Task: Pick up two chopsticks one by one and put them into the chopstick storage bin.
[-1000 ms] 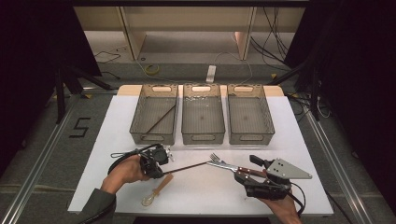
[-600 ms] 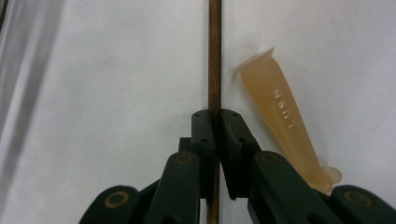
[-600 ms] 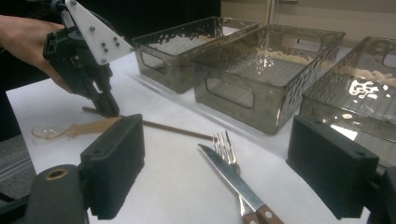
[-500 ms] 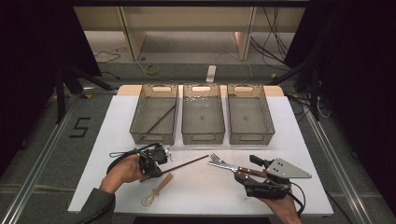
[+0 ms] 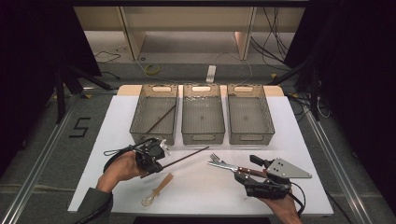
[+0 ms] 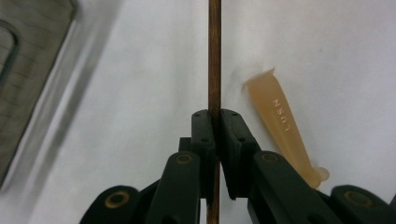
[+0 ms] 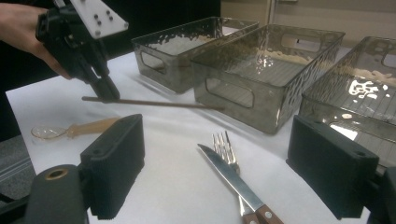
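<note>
Gripping: left tongs clamped on a brown wooden chopstick, pads pressing both sides of it near one end, long end sticking out ahead.
Chopstick place: near-left part of the white table, just in front of the left bin, lying about level; whether it rests on the table or is just off it I can't tell.
Right tongs: wide apart, nothing between them, parked near the table's front right.
Handling guess: light, stiff, thin, smooth wood; likely to pivot or slip in the pads since it's held off-centre. A hold nearer the middle would swing less.
Spoon: clear plastic, tan handle, just beside the left tongs, on the near side, not touching.
Knife and fork: knife lies across the fork, right in front of the right tongs.
Bins: three clear ones in a row farther back; left one has another chopstick leaning inside, middle and right look empty.
Next guess: carry to left bin.
</note>
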Motion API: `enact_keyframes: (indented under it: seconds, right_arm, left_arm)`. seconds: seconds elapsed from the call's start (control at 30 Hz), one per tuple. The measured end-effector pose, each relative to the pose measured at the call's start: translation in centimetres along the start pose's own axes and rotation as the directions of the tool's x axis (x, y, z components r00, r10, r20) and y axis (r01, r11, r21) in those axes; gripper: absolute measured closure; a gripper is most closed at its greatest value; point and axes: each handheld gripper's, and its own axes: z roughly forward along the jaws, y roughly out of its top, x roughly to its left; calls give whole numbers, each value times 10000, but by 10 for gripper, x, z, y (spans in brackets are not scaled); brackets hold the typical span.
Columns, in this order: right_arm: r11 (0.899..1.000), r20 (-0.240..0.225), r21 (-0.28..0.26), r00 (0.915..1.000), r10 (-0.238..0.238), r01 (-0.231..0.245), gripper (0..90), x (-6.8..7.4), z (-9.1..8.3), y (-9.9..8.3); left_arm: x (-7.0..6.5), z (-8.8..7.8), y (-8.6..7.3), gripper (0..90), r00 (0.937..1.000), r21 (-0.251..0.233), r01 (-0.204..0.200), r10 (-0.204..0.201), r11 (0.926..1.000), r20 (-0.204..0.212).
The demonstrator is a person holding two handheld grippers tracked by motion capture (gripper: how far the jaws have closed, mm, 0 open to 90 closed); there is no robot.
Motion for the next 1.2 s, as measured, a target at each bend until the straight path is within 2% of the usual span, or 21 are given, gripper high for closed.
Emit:
enact_keyframes:
  seconds: [0.03, 0.17, 0.27, 0.37, 0.43, 0.53, 0.57, 0.6, 0.67, 0.7, 0.73, 0.8, 0.9, 0.97, 1.07, 1.1, 1.13, 1.2]
  right_arm:
    - [10000, 2, -1, 10000, -8, 8, 194, 0, 0, 0]
    - [10000, 6, -26, 10000, 2, -2, 194, 0, 0, 0]
    - [10000, 23, -18, 10000, -2, 2, 194, -1, 0, 0]
    - [10000, 14, -18, 10000, -26, 26, 194, 0, 0, 0]
    - [10000, 17, -23, 10000, -20, 20, 194, 0, 0, 0]
    - [10000, 22, -13, 10000, 5, -5, 194, 0, 0, 0]
    - [10000, 23, -9, 10000, 12, -12, 194, 0, 0, 0]
    - [10000, 26, -11, 10000, 3, -3, 194, 0, 0, 0]
    - [10000, 19, -12, 10000, 1, -1, 194, 0, 0, 0]
    - [10000, 15, -13, 10000, -6, 6, 194, 0, 0, 0]
    - [10000, 17, -10, 10000, -3, 3, 194, 0, 0, 0]
    - [10000, 18, -16, 10000, 1, -1, 194, 0, 0, 0]
    - [10000, 20, -17, 10000, 23, -23, 194, 0, 0, 0]
    - [10000, 12, -33, 10000, 42, -42, 194, 0, 0, 0]
    - [10000, 15, -28, 10000, 65, -65, 194, -1, 1, 0]
    - [10000, 11, -27, 10000, 69, -69, 194, -1, 1, 0]
    - [10000, 5, -27, 10000, 67, -67, 194, -1, 1, 0]
    - [10000, 6, -47, 10000, 73, -73, 194, -1, 1, -1]
  left_arm:
    - [1, -3, 0, 839, 9999, -179, 129, -128, 9998, 93]
    - [3, -15, 0, 839, 9982, -709, 594, -596, 9957, -4]
    - [4, -23, 0, 840, 9974, -1039, 724, -726, 9920, 11]
    - [5, -27, 1, 839, 9943, -1408, 1069, -1064, 9842, 113]
    - [7, -29, 0, 840, 9909, -1735, 1341, -1307, 9757, 308]
    - [10, -31, -1, 840, 9867, -2043, 1623, -1605, 9654, 258]
    - [11, -33, -1, 839, 9850, -2204, 1719, -1703, 9602, 265]
    - [12, -34, -2, 839, 9823, -2451, 1865, -1856, 9514, 272]
    - [12, -37, -3, 839, 9810, -2867, 1915, -1919, 9387, 269]
    - [13, -40, -3, 840, 9763, -3115, 2131, -2142, 9260, 311]
    - [14, -42, -4, 840, 9762, -3172, 2117, -2160, 9244, 220]
    - [15, -45, -4, 839, 9688, -3461, 2349, -2476, 9083, 80]
    - [21, -51, -5, 840, 9574, -3614, 2632, -2882, 8945, -158]
    - [26, -56, -6, 840, 9486, -3847, 2839, -3157, 8783, -208]
    - [32, -61, -4, 840, 9405, -4080, 2970, -3384, 8634, -317]
    - [35, -62, -3, 840, 9362, -4221, 3062, -3504, 8533, -292]
    - [38, -65, -2, 840, 9363, -4273, 3039, -3497, 8515, -311]
    - [44, -69, 0, 840, 9297, -4468, 3082, -3656, 8399, -459]
